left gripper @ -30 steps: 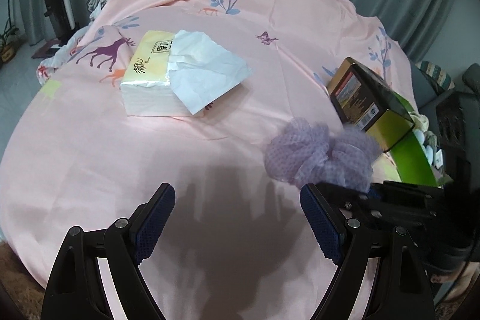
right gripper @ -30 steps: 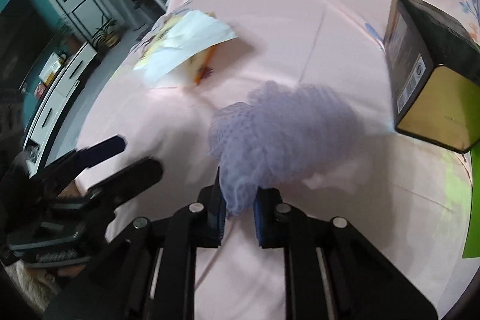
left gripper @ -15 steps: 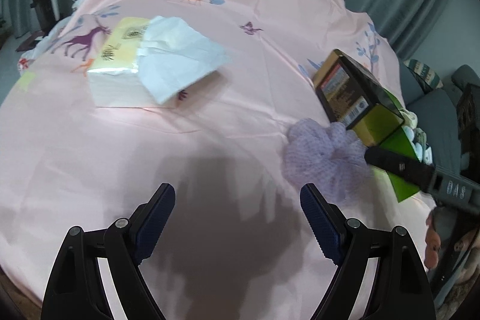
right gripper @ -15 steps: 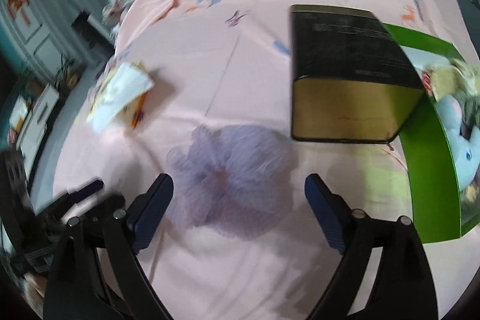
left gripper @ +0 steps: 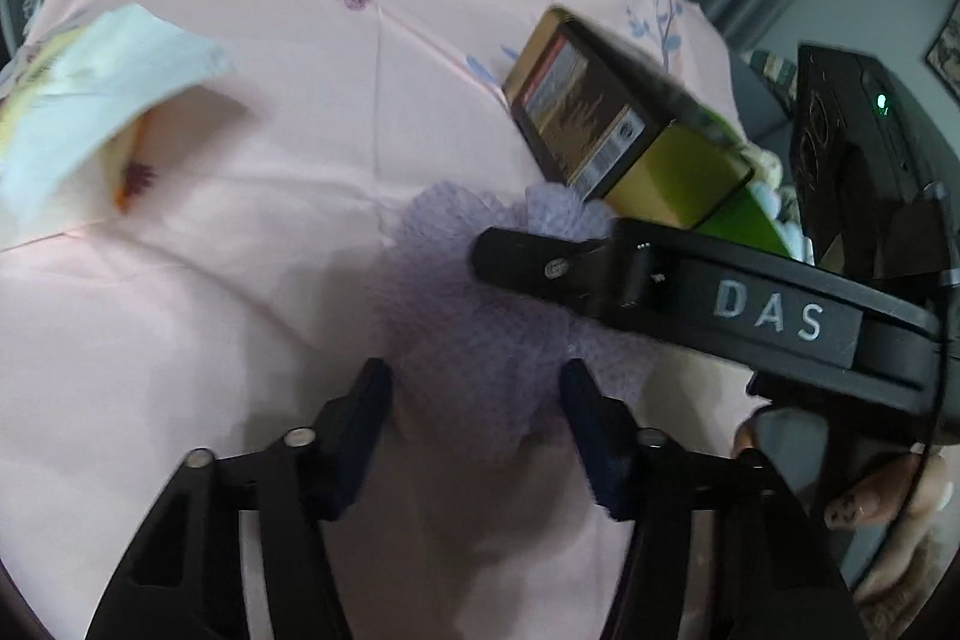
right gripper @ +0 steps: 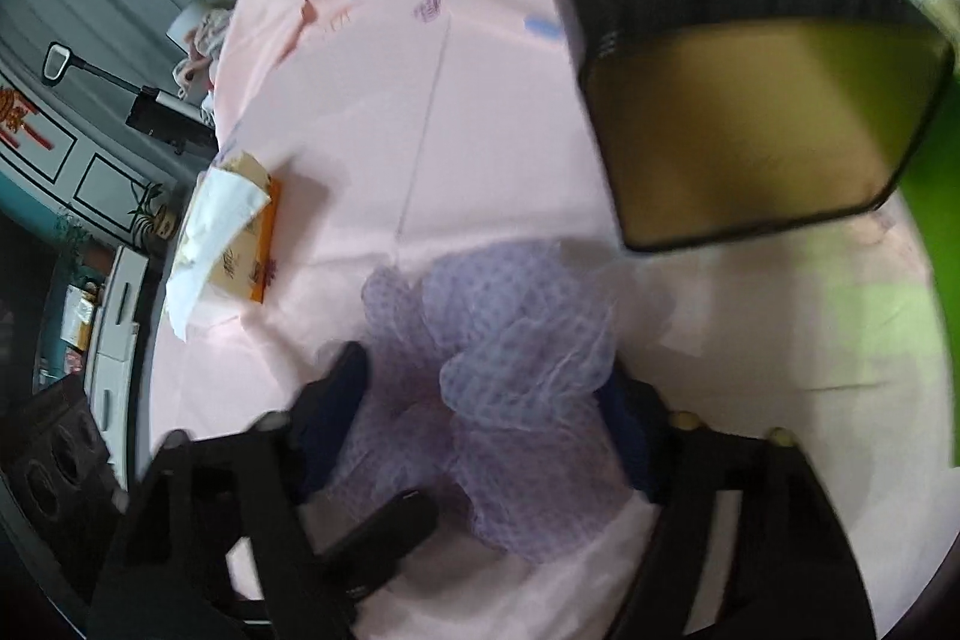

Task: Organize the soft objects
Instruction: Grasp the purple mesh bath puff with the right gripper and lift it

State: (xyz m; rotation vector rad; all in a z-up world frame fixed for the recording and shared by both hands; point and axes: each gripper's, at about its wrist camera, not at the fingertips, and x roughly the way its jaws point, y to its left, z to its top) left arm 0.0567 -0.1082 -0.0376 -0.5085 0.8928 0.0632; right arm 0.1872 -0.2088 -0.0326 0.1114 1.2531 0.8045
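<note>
Frilly lilac mesh pouf (left gripper: 480, 340) on smooth pink cloth (left gripper: 240, 250), left gripper (left gripper: 477, 400) and right gripper (right gripper: 486, 400) jaws both parted (straddling it)

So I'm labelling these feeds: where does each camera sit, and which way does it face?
Left wrist: on the left gripper, looking forward and down at the purple mesh puff; the right gripper crosses in from the right, a thumb behind it.
Right wrist: on the right gripper, facing the same puff from another side.
Shared: puff, gold-and-black box, tissue pack, pink cloth.
</note>
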